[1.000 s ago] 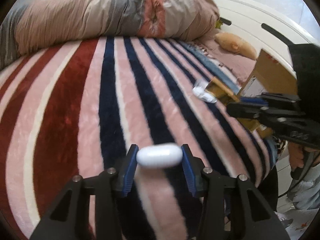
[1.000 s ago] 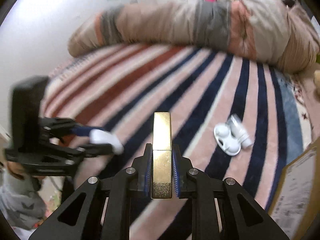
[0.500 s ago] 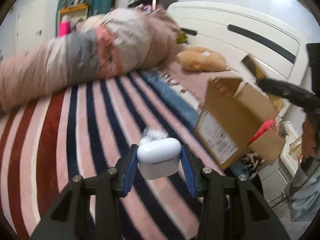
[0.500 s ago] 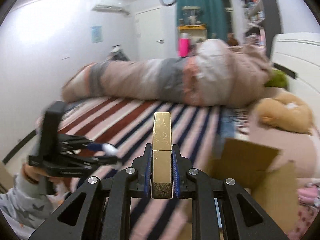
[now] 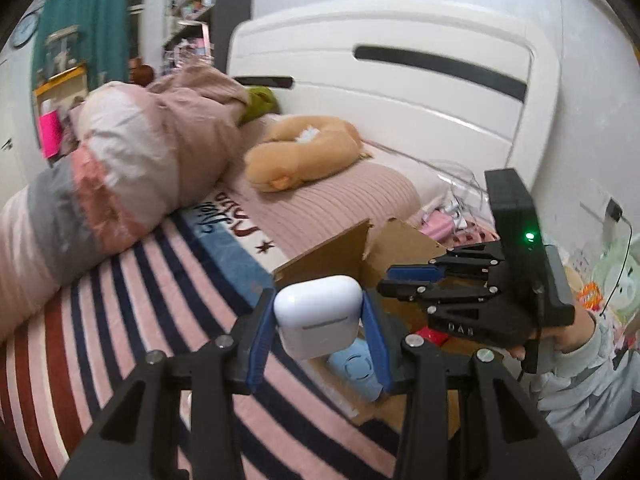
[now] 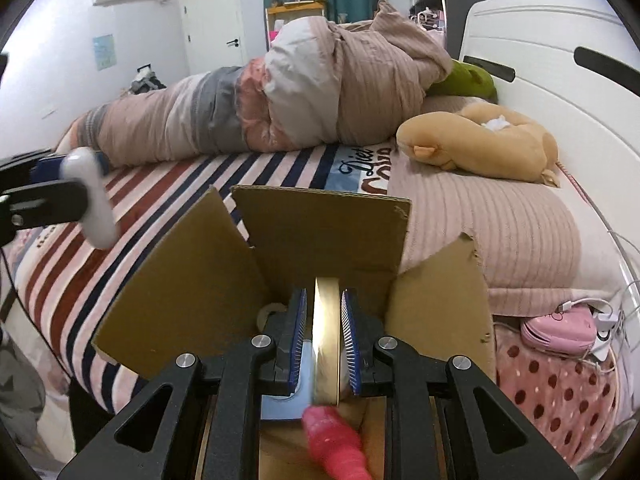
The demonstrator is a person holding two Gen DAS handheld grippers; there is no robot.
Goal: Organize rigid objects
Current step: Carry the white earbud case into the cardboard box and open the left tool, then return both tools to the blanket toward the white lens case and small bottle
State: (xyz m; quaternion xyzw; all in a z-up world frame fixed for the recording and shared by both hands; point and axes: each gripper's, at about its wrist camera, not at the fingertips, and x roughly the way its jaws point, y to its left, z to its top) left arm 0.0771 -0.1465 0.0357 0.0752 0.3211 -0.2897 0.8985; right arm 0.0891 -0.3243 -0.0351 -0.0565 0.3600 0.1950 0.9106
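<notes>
Gripping white earbud case (image 5: 318, 316), left gripper (image 5: 318, 322); right gripper (image 6: 324, 344) fingers apart around gold bar (image 6: 326, 344); "DAS".

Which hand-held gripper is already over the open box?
The right hand-held gripper, with the gold bar, is over the cardboard box. The left one, gripping the white earbud case, is beside it.

Your left tool (image 5: 318, 322) was black with blue ribbed pads and silver screws; your right tool (image 5: 394, 279), at three o'clock, showed a green light, "DAS" lettering and a grey sleeve (image 5: 588, 364).
</notes>
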